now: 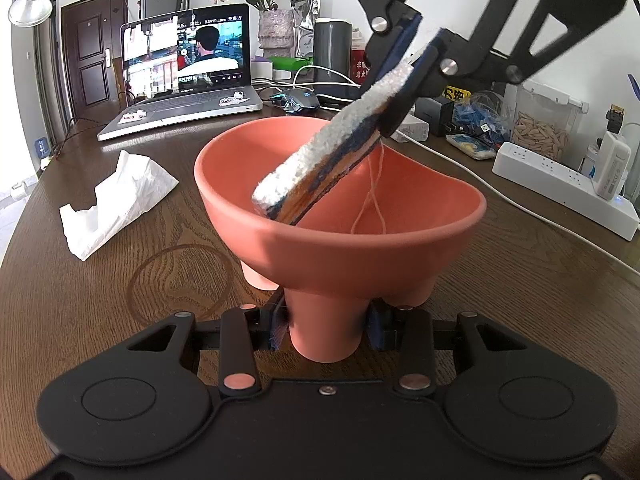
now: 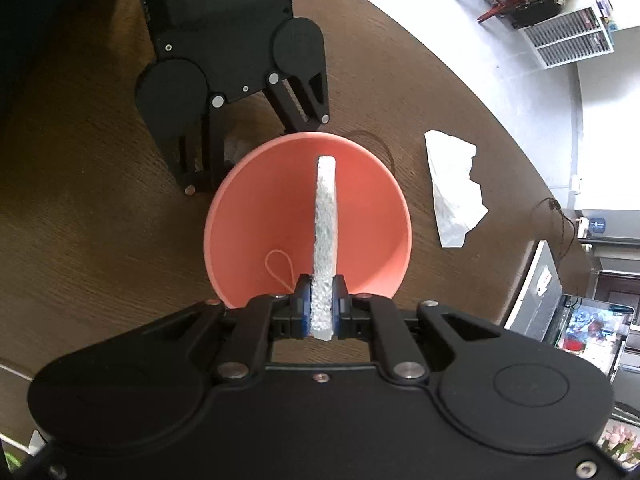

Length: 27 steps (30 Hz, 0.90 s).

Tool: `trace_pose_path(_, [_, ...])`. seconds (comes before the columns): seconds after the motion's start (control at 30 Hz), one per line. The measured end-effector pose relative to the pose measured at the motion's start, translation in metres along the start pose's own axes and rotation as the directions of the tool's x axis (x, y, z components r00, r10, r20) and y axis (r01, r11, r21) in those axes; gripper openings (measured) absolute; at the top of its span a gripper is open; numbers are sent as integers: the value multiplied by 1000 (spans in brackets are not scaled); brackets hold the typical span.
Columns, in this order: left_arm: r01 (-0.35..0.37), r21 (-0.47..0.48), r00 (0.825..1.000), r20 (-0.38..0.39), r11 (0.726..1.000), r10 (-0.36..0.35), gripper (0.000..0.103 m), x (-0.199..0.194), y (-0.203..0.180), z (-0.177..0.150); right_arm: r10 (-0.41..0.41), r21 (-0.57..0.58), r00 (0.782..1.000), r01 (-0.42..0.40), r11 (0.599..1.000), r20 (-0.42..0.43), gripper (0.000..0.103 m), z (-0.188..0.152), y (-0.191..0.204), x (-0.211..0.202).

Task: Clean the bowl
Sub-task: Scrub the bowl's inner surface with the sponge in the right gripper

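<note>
A salmon-pink bowl (image 1: 340, 216) with stubby legs stands on the dark wooden table. My left gripper (image 1: 326, 326) is shut on the bowl's near leg (image 1: 324, 332). A flat sponge pad (image 1: 320, 168), white on one face with blue and orange layers, slants down into the bowl, and a thin loop of string (image 1: 372, 200) hangs from it. My right gripper (image 2: 322, 312) is shut on the sponge pad (image 2: 326, 224) above the bowl (image 2: 260, 220). In the left wrist view the right gripper (image 1: 416, 68) reaches in from the upper right.
A crumpled white tissue (image 1: 116, 200) lies left of the bowl. Behind it stand an open laptop (image 1: 184, 72), a mouse (image 1: 296, 100), a flower vase (image 1: 274, 28), chargers and a white power strip (image 1: 560, 184) with cables. A ring stain (image 1: 180, 280) marks the table.
</note>
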<state>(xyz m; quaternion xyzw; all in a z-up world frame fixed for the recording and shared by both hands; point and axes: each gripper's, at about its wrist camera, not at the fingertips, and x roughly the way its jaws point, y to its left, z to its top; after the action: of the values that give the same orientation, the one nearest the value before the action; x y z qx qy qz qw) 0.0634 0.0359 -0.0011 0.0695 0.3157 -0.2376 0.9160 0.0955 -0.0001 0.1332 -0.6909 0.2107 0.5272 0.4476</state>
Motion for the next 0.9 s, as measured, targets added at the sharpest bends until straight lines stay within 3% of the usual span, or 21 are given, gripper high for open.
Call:
trace_pose_path(0.17, [0, 1, 1000, 0, 1000, 0, 39, 0, -1, 0, -15, -58, 1000, 15, 998, -9, 11, 1, 0, 5])
trace_pose_path(0.9, [2, 5, 1000, -2, 1000, -2, 38, 1, -2, 2, 12, -69, 1000, -13, 998, -18, 11, 4, -10, 32])
